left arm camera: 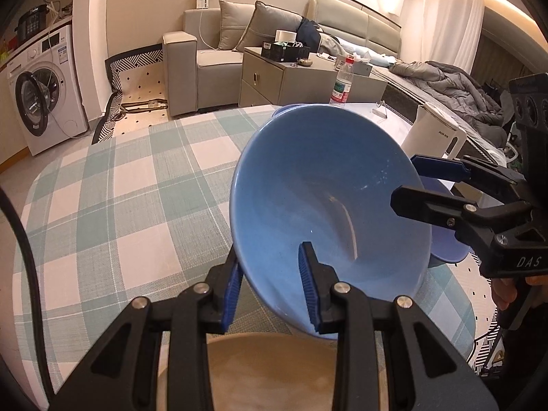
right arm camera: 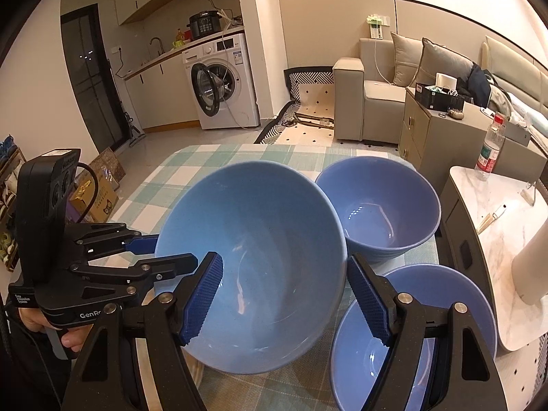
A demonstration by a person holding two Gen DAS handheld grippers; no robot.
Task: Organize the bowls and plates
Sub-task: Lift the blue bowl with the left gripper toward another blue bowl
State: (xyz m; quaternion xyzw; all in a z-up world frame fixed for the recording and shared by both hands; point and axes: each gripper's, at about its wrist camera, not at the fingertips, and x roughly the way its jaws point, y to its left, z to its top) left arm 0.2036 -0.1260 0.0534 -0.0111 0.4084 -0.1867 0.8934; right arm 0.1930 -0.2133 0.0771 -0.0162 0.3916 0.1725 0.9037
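Observation:
A large light-blue bowl (left arm camera: 325, 198) (right arm camera: 260, 239) hangs tilted over the checked tablecloth (left arm camera: 120, 188). My left gripper (left arm camera: 270, 263) (right arm camera: 164, 253) is shut on its near rim, one pad inside and one outside. My right gripper (right arm camera: 286, 263) (left arm camera: 404, 181) stands open astride the bowl's right rim, its left finger over the inside and its right finger outside, with no press showing. A smaller violet-blue bowl (right arm camera: 376, 212) (left arm camera: 445, 250) stands behind on the table. Another blue bowl (right arm camera: 479, 311) sits at the lower right under my right fingers. A beige dish (left arm camera: 270, 370) lies below my left gripper.
A white kettle (left arm camera: 435, 137) and a water bottle (left arm camera: 342, 82) stand on the marble side table (right arm camera: 496, 212) right of the bowls. A sofa, a cabinet and a washing machine lie beyond the table's far edge. Checked cloth stretches away on the left.

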